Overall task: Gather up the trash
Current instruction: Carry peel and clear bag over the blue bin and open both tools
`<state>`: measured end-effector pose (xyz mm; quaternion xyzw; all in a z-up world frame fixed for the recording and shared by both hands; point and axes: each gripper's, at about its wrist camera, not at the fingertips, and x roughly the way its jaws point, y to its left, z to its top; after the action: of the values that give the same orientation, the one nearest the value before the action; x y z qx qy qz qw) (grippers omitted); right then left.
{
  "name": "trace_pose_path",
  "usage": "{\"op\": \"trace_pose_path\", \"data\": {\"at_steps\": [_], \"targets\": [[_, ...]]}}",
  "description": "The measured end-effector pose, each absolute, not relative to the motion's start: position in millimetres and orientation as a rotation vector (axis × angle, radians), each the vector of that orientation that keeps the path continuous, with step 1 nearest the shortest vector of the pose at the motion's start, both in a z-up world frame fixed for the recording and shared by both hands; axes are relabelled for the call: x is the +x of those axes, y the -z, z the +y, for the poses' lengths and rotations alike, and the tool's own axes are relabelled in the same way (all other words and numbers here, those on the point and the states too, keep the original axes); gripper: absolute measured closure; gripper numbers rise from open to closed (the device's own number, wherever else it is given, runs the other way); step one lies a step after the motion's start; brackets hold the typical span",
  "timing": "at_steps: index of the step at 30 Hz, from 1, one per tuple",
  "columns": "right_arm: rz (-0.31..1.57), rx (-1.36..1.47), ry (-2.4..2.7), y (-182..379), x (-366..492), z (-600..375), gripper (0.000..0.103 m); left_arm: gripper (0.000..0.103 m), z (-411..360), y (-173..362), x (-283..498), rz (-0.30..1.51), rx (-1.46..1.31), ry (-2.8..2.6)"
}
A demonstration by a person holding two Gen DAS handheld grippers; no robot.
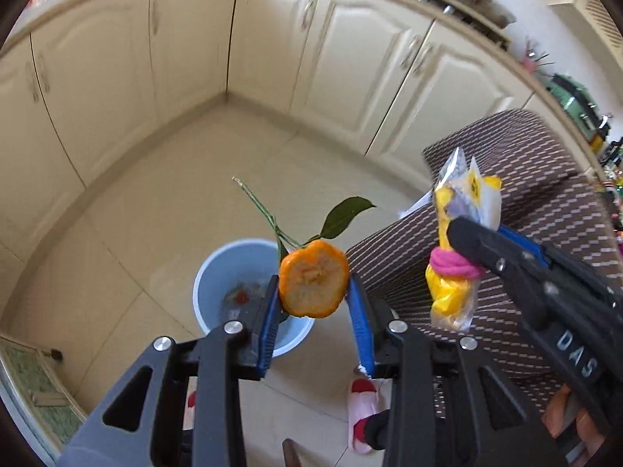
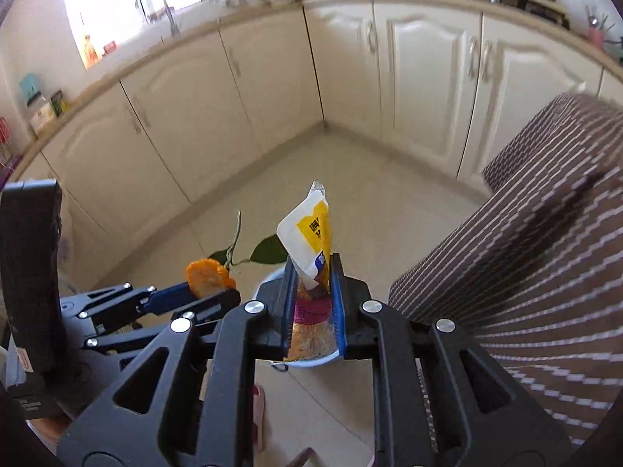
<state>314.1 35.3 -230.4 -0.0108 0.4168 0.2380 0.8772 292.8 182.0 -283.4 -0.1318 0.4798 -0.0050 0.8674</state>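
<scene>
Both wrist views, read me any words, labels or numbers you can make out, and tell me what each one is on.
"DAS": raised letters on the black body of the right gripper, left wrist view.
Yellow and white packet in the right gripper: Chinese characters on its yellow patch, cut off and too blurred to read.
Orange peel, blue bin, cabinets: no text.

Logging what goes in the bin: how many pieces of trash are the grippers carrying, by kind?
Orange peel with stem and leaves, in the left hand-held gripper: 1
Yellow snack packet, in the right hand-held gripper: 1
Total: 2
</scene>
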Motion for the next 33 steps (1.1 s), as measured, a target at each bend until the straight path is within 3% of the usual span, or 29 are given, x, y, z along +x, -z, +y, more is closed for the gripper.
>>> {"op": "trace_pose_path", "data": {"at_steps": [9,13,15,33], "targets": [[0.993,-0.014,-0.496,297,348,57,0.087,0.065,204,333,334,1.074,-0.326,-0.021],[1.019,-0.019,-0.5,312,356,64,0.086,0.047,212,340,338,1.074,-0.322,-0.058],[1.028,-0.02,-0.502,318,358,68,0.086,0.044,215,343,338,1.074,-0.309,-0.078],[1.049,-0.043,-0.546,329,366,102,0.086,0.042,252,352,313,1.088,-0.341,-0.183]]}}
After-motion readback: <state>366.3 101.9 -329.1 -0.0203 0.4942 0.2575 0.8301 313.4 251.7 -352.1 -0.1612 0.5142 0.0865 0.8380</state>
